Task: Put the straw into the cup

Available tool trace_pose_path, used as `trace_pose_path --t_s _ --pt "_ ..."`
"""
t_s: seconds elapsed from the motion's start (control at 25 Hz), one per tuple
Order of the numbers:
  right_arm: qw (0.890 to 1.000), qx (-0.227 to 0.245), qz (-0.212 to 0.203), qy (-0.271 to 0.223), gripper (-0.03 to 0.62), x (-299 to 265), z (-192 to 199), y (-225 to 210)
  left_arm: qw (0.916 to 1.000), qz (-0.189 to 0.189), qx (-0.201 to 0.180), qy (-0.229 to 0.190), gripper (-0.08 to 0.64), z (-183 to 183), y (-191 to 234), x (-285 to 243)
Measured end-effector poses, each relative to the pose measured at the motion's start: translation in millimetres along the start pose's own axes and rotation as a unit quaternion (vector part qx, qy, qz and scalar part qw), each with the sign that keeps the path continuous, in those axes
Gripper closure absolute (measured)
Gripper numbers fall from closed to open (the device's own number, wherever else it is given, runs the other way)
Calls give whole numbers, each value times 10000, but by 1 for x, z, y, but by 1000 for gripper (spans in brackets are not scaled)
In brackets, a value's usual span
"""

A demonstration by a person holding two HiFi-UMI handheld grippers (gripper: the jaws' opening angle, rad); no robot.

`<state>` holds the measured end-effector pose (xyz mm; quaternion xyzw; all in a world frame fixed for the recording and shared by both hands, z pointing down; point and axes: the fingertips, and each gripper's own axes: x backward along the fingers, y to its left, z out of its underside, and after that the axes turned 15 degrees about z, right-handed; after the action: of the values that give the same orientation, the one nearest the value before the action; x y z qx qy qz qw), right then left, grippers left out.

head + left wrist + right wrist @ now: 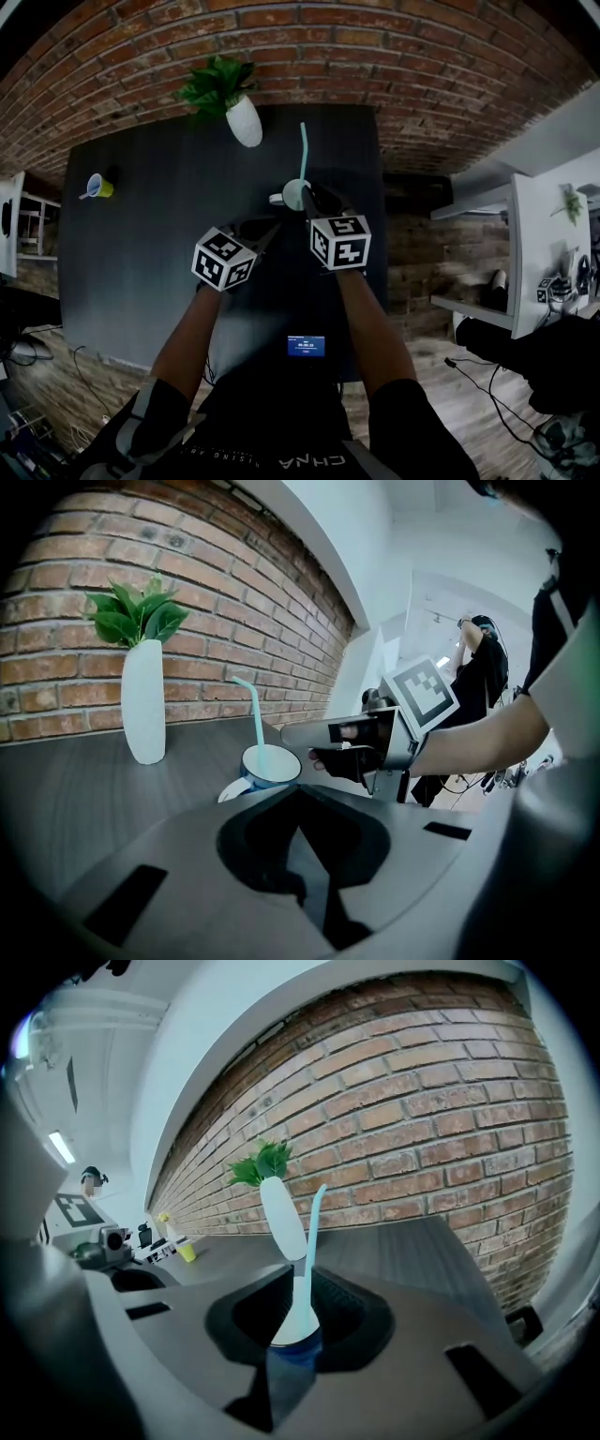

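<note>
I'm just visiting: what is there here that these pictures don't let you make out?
- Lower end of the turquoise plastic straw: hidden inside the white cup, in all three views.
- Writing on the small blue-lit screen at the table's near edge: too small, head view.
- Contents of the yellow-green cup at far left: too small, head view.

Teal straw [255,714], white cup [270,764], dark grey bench [141,272], red-brown brick wall [394,56].
My marker cubes [340,241] wear black-and-white squares; the cup has a blue band low down. At the far edge a white vase [245,122] holds green leaves [217,82], and far left stands a yellow-green mug [100,187]. Pale mortar lines the bricks.
</note>
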<state>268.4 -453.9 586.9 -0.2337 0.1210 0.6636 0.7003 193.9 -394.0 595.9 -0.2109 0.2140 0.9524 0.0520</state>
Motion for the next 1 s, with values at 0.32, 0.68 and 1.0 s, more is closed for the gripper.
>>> trace_pose_path --t_s 0.32,0.68,1.0 --pt "9999 66 -160 -7 555 36 -16 23 9996 -64 -110 -251 557 -11 -21 24" --pt "9978 533 -379 -102 555 90 -27 65 9936 -89 271 -1094 557 -19 -51 63" --pt "9970 680 -369 -18 578 129 -7 82 9872 -23 406 -1540 557 -9 -77 83"
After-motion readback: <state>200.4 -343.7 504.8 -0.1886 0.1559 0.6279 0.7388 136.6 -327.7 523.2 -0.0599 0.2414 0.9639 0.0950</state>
